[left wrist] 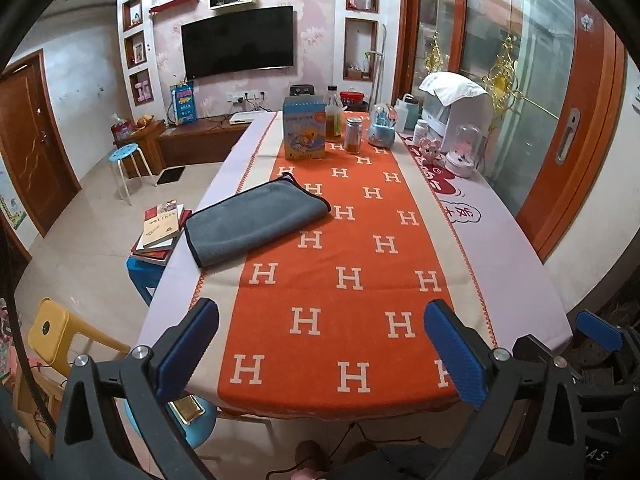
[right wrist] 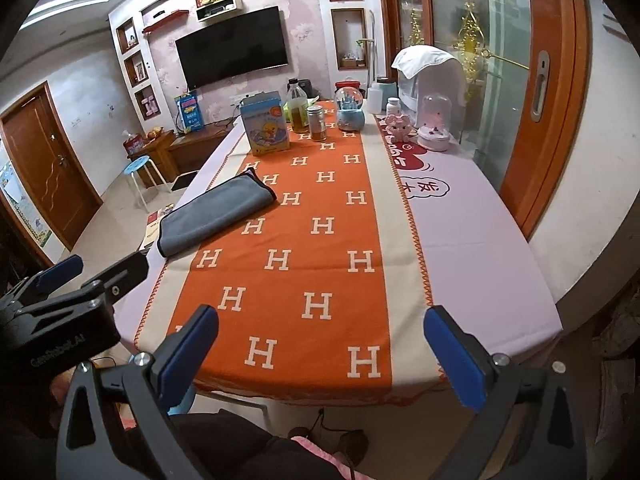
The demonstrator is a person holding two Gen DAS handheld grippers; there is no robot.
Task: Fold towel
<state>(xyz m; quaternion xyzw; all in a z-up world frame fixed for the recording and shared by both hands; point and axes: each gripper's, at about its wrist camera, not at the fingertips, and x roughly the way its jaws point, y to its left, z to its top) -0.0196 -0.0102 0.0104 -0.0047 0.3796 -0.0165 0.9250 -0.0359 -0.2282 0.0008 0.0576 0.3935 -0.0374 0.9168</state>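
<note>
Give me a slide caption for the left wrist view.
Open left gripper hovers at the near table edge; folded gray towel lies ahead on the orange H-pattern runner.

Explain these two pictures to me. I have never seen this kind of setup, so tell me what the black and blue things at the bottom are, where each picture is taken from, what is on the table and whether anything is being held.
There is no robot here. A person holds a two-finger gripper in each hand, and a fisheye camera on each looks forward along its fingers. One picture comes from the left gripper, the other from the right gripper. The black arms with blue pads are those fingers. Both grippers are open and hold nothing; they hover at the near edge of the table.

An orange runner with white H letters lies on the table. On it, toward the left, rests a grey towel, already folded. At the far end stand a blue box, a bottle, a small jar and a snow globe.
</note>
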